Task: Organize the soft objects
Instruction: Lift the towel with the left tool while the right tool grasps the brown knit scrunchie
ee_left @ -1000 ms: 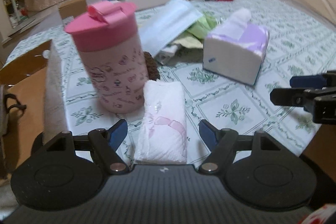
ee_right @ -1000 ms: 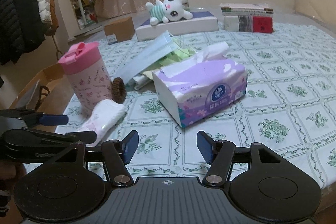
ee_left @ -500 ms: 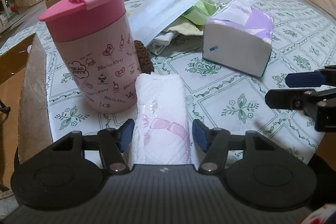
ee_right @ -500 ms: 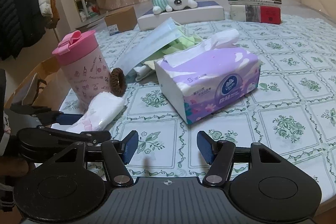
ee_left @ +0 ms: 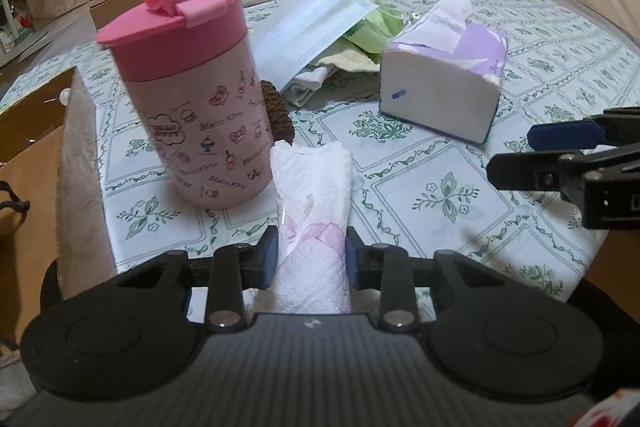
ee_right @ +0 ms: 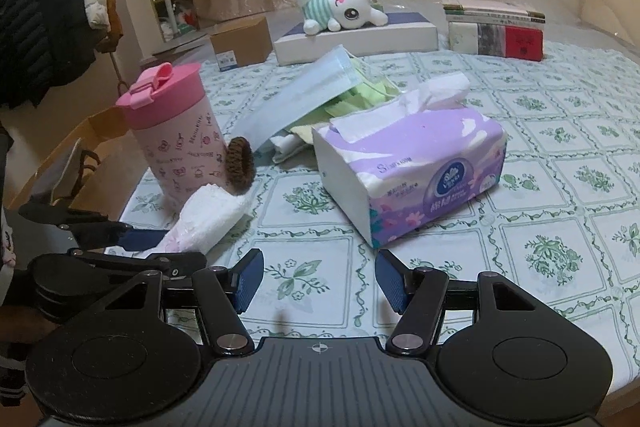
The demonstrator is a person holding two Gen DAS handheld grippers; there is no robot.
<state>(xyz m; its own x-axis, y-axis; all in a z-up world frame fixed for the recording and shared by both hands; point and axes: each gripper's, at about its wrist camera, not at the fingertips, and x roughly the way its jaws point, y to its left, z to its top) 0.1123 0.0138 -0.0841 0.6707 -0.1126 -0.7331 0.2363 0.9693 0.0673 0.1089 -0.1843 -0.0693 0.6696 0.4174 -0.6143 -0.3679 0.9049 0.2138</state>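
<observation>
My left gripper [ee_left: 310, 261] is shut on a small white tissue pack with a pink print [ee_left: 314, 211], which lies on the table beside a pink Hello Kitty tumbler [ee_left: 192, 99]. The pack also shows in the right wrist view [ee_right: 208, 221], with the left gripper [ee_right: 132, 247] around its near end. My right gripper [ee_right: 319, 283] is open and empty above the tablecloth, in front of a purple tissue box [ee_right: 416, 163]. It also shows in the left wrist view [ee_left: 568, 155] at the right edge.
A brown hair scrunchie [ee_right: 240, 165] leans by the tumbler. A blue face mask [ee_left: 316, 23] lies over green and yellow cloths [ee_left: 372, 27]. A plush rabbit [ee_right: 344, 7] on a white box and stacked books [ee_right: 496, 31] sit at the far side. The table edge [ee_left: 84, 163] is at left.
My left gripper has moved forward over the tissue pack and its fingers have closed onto the pack's sides. My right gripper has shifted slightly nearer the tissue box and stays open.
</observation>
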